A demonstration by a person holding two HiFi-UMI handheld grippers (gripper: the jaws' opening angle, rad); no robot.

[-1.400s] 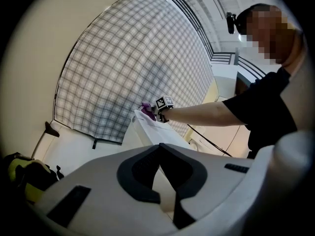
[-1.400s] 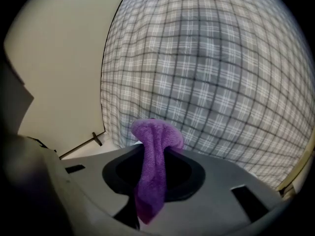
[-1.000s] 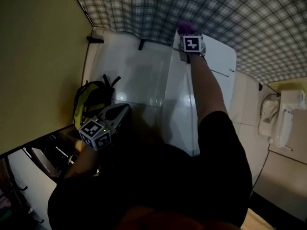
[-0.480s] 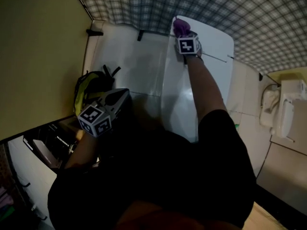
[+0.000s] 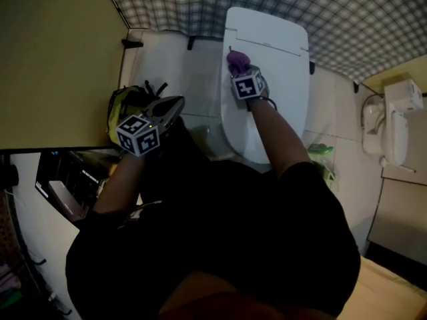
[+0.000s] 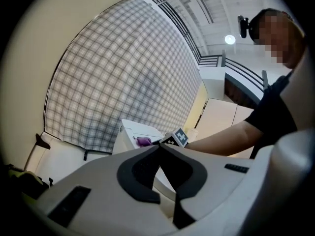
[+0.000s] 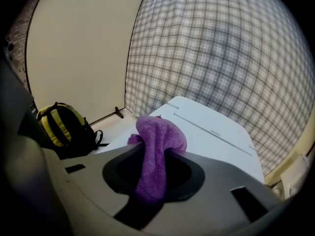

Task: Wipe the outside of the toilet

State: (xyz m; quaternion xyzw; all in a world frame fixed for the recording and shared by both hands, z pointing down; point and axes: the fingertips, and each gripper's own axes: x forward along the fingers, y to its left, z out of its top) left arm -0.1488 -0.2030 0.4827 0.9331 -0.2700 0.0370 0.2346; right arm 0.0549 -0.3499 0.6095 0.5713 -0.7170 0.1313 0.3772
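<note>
Purple cloth, one only, is pinched between the jaws of the right gripper and bunched over the closed lid of the single white toilet, near its left edge. The left gripper view alone shows the left gripper, jaws together with nothing between them, apart from the toilet. Only the head view catches a green object right of the bowl; one yellow-black backpack lies to its left
</note>
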